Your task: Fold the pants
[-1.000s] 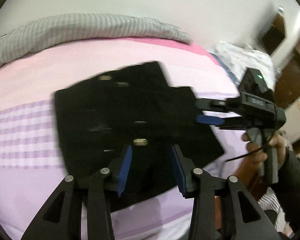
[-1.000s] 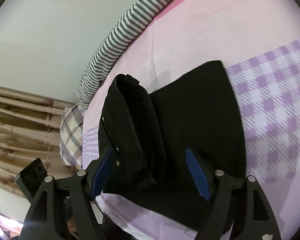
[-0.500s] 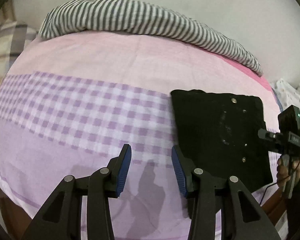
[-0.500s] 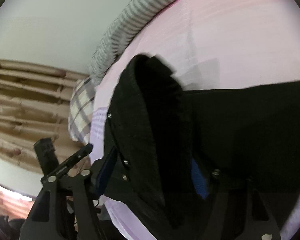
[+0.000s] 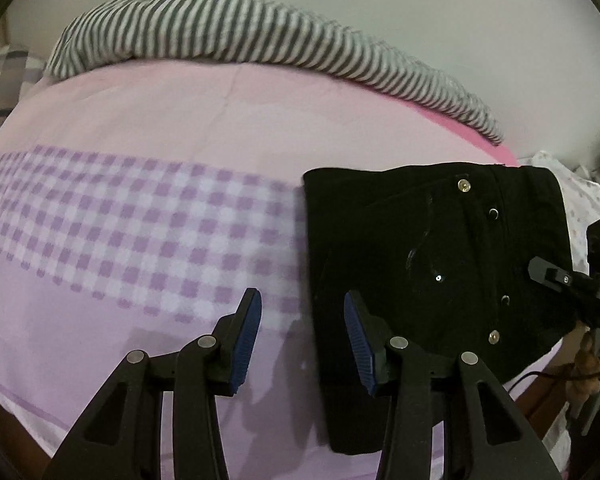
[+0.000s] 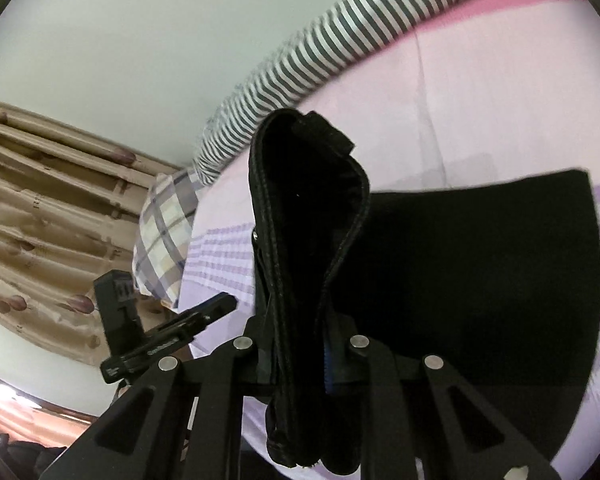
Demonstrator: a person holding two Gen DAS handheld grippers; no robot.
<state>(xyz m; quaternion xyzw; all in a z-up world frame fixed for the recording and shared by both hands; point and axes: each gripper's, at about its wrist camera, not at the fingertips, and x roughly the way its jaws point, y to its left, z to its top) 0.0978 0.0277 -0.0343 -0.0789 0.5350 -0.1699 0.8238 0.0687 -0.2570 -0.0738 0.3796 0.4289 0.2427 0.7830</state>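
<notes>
Black pants (image 5: 432,248) lie folded into a rectangle on the pink and purple checked bedsheet (image 5: 140,220), at the right of the left wrist view. My left gripper (image 5: 302,336) is open and empty, hovering by the pants' left edge. My right gripper (image 6: 296,344) is shut on the thick waistband end of the pants (image 6: 308,240), which rises between its fingers; the rest of the pants (image 6: 480,272) lies flat behind. The right gripper also shows at the right edge of the left wrist view (image 5: 572,284).
A grey striped blanket roll (image 5: 260,48) lies along the far side of the bed by the white wall. A plaid pillow (image 6: 164,232) and beige curtains (image 6: 40,220) are at the bed's head. The left gripper body (image 6: 156,336) shows in the right wrist view.
My right gripper has closed on the pants' waistband end, which was loose between open fingers before. My left gripper left the pants and swung left, then drifted back toward their left edge.
</notes>
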